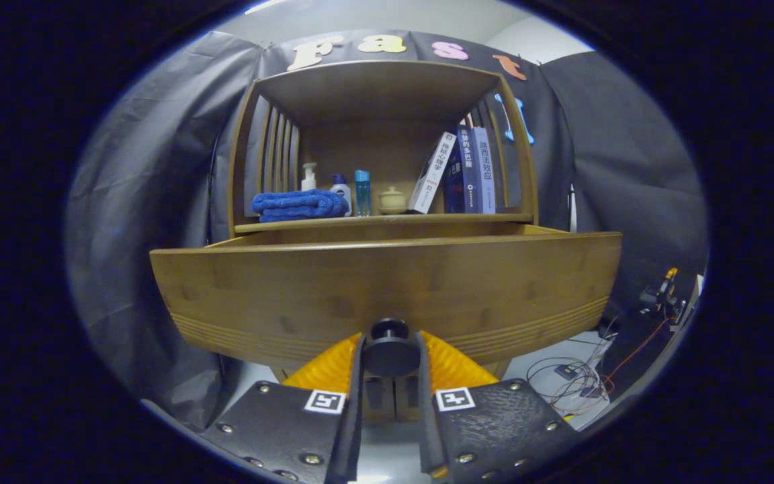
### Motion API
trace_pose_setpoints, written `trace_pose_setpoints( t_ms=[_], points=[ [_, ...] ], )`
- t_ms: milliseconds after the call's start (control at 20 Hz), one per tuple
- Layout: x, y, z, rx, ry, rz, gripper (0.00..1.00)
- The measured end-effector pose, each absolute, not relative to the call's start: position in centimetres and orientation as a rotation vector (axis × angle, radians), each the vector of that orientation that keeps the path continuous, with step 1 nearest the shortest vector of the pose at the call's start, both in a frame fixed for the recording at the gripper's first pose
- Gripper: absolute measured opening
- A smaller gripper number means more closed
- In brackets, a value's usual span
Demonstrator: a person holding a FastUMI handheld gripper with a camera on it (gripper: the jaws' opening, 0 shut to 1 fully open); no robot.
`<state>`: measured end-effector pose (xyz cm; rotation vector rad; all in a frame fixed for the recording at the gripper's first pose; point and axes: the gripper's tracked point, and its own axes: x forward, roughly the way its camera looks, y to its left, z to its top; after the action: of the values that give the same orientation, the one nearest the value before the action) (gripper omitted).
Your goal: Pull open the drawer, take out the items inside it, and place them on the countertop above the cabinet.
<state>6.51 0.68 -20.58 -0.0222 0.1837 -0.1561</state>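
**Knob clamped, drawer out**

The gripper is closed narrowly on the round knob, both fingers pressed against its sides, so the drawer can be drawn by its one handhold. The drawer front is seen standing proud of the cabinet, so it is judged partly open. Its contents are hidden behind that tall front; nothing inside can be made out. Above, the countertop is crowded: a towel, bottles, books.

Matt wooden drawer, dark smooth knob, soft blue cloth towel.
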Motion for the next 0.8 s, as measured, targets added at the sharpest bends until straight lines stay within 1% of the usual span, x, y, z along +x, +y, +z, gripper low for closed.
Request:
trace_pose_setpoints(
  t_ms=[300,350,500,800],
  points=[
    [6.4,0.4,-20.9,0.018,0.168,-0.153,0.35],
    [6.2,0.7,-20.5,0.031,0.156,-0.145,0.36],
    [6.4,1.2,-17.9,0.060,0.086,-0.124,0.51],
    [6.6,1.8,-13.2,0.016,0.052,-0.126,0.52]
  ],
)
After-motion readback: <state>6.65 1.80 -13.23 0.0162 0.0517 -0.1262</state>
